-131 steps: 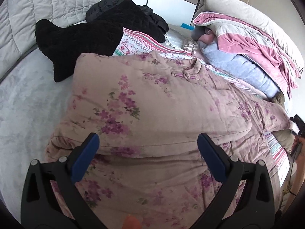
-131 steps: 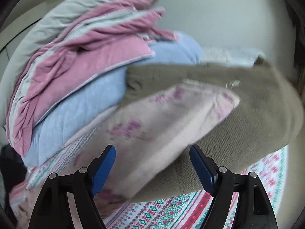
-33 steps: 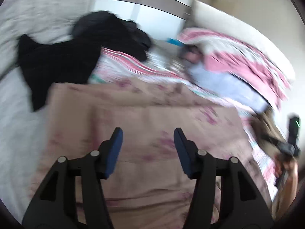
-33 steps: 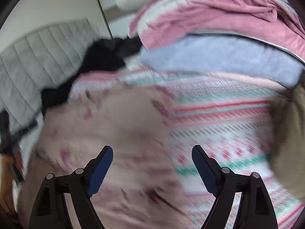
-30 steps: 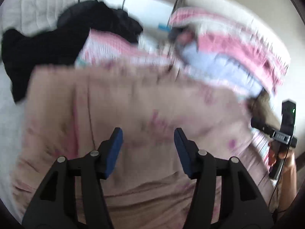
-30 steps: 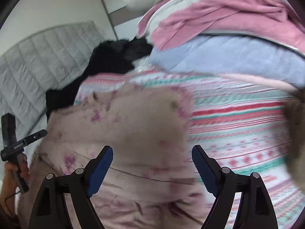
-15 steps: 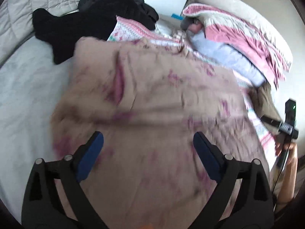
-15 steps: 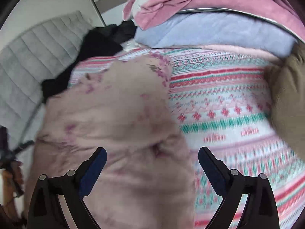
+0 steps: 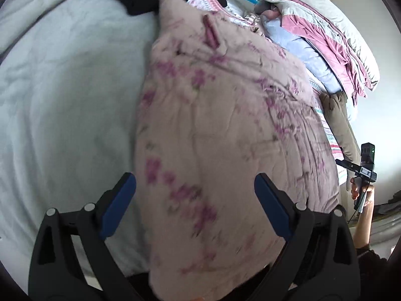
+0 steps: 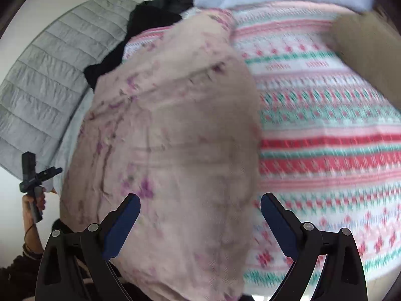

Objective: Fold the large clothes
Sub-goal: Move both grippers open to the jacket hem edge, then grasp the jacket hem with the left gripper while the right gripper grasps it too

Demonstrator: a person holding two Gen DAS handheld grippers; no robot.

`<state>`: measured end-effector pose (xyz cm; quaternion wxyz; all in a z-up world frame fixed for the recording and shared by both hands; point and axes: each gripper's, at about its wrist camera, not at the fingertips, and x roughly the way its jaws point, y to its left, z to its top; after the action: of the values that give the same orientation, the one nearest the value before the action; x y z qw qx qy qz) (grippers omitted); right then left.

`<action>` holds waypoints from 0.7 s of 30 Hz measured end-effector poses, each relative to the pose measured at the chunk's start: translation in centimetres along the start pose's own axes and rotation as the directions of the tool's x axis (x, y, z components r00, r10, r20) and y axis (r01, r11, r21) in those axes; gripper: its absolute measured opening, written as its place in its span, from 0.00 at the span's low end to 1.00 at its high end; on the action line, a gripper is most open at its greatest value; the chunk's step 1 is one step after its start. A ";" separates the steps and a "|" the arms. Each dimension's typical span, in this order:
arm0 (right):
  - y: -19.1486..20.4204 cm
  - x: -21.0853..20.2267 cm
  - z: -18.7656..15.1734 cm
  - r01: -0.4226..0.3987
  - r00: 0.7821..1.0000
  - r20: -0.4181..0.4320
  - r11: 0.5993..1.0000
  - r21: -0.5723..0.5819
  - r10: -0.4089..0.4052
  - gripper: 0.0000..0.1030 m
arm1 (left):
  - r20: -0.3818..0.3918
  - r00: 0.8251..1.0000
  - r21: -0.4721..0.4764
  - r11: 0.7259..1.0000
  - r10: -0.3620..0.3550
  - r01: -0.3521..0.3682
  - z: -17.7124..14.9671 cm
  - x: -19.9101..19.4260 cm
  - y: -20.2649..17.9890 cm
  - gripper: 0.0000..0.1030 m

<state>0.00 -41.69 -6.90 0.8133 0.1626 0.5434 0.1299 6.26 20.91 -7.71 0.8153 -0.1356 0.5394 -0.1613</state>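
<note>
Floral padded garment (image 9: 225, 130) lies folded on the bed (image 9: 62, 87); we find our left gripper (image 9: 195, 195) and right gripper (image 10: 200, 215) released above it.

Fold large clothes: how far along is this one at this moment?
Well along, it seems. The floral padded jacket lies on the bed as a narrow bundle, no sleeves sticking out. Left gripper and right gripper hover open, holding nothing. Left, probably: a final fold, then the black garment and brown one.
</note>
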 end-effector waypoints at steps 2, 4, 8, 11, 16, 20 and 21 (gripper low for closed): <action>-0.8 0.0 -0.9 -0.032 0.999 -0.004 0.999 0.030 0.032 0.95 | -0.011 1.000 -0.022 0.999 -0.028 0.028 -1.1 -0.2 1.2 0.92; -1.3 0.1 -1.6 -0.058 0.998 -0.008 0.997 0.055 0.058 0.95 | -0.023 0.998 -0.044 0.997 -0.058 0.057 -1.8 0.0 1.9 0.92; -2.3 0.9 -3.1 -0.101 0.994 -0.031 0.989 0.105 0.105 0.95 | -0.090 0.986 -0.098 0.987 -0.138 0.129 -4.0 1.7 3.1 0.92; -2.4 1.2 -3.7 -0.125 0.990 -0.044 0.985 0.115 0.130 0.95 | -0.123 0.978 -0.108 0.982 -0.169 0.156 -5.3 2.9 2.9 0.89; -1.2 1.8 -4.1 -0.145 0.984 -0.084 0.983 0.110 0.154 0.95 | -0.118 0.978 -0.086 0.983 -0.174 0.164 -5.8 2.0 2.3 0.89; 0.4 2.1 -4.6 -0.130 0.983 -0.120 0.989 0.064 0.137 0.90 | -0.168 0.961 -0.091 0.974 -0.221 0.208 -6.8 2.8 2.0 0.78; 0.8 2.2 -4.7 -0.122 0.984 -0.125 0.991 0.051 0.128 0.88 | -0.172 0.962 -0.077 0.977 -0.210 0.199 -7.1 2.9 1.7 0.77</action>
<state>-3.57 -39.51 -10.07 0.7634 0.2051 0.5858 0.1790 0.96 20.89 -13.51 0.7381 -0.1994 0.5981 -0.2404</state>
